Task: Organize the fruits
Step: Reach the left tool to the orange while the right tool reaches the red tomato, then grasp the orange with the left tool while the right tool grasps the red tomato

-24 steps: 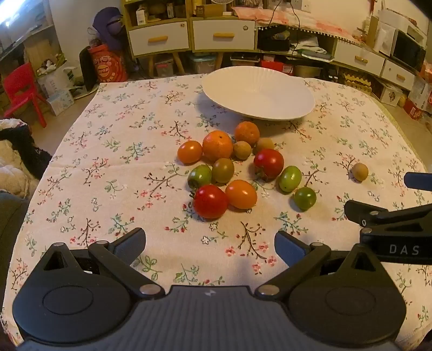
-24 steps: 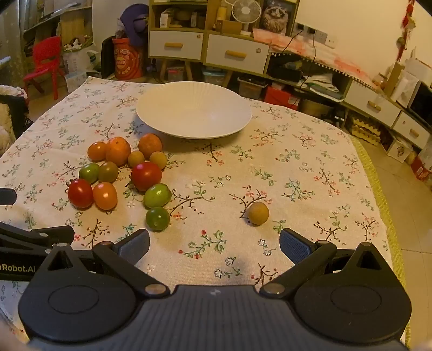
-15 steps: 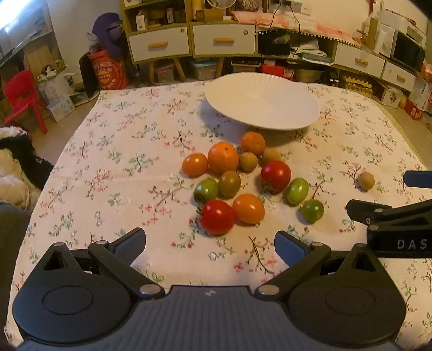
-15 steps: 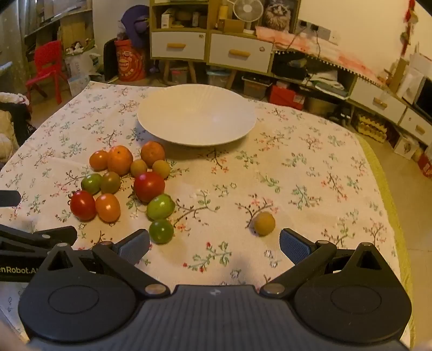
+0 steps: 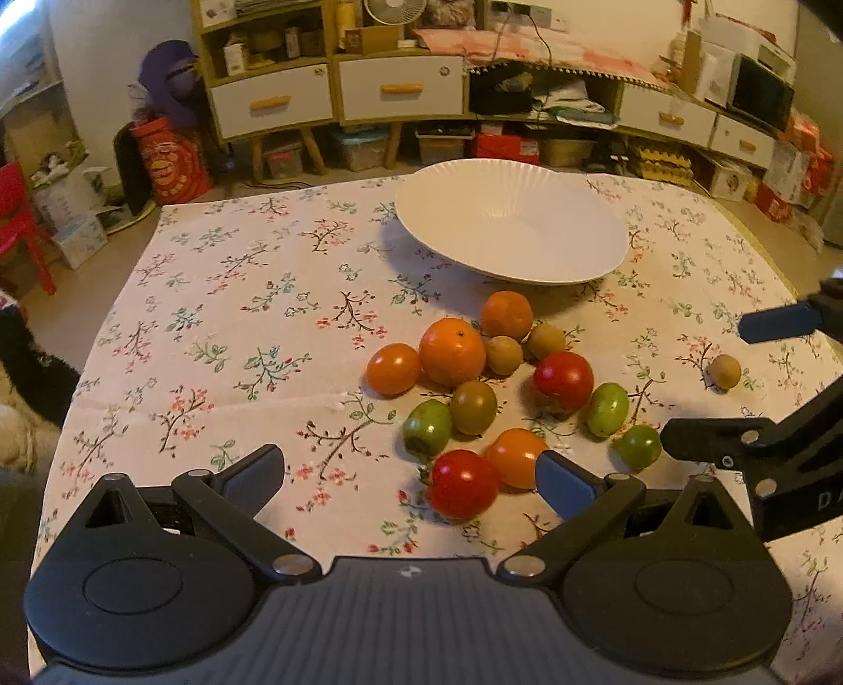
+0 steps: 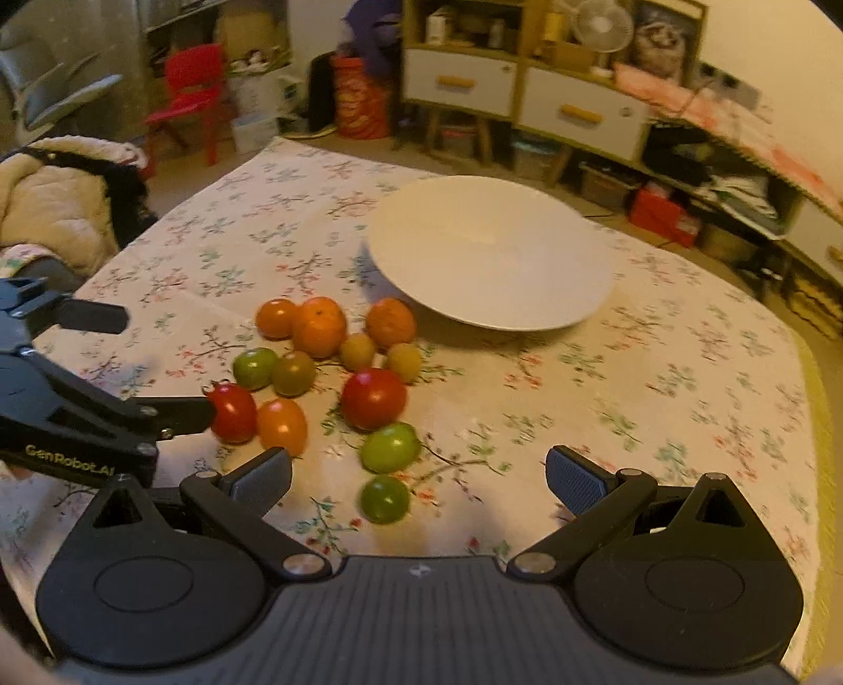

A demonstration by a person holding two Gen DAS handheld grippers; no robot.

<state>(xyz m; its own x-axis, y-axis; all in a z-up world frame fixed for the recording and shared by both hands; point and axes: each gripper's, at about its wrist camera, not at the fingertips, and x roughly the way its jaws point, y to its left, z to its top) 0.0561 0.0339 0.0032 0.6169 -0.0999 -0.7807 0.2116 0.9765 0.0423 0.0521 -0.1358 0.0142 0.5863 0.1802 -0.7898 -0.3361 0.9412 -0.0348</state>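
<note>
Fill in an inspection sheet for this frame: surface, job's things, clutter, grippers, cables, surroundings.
Surface: table under a floral tablecloth, flat, a faint crease across it.
Job's things: white plate holds nothing; a cluster of red, orange and green fruits lies on the cloth in front of it; one small brown fruit lies apart to the right.
Clutter: nothing seen on the table.
Grippers: left gripper open, the nearest red fruit between its fingers, untouched; right gripper open above two green fruits.
Cables: a cord on the shelf behind.
Surroundings: drawers, fan, red chair, boxes.
</note>
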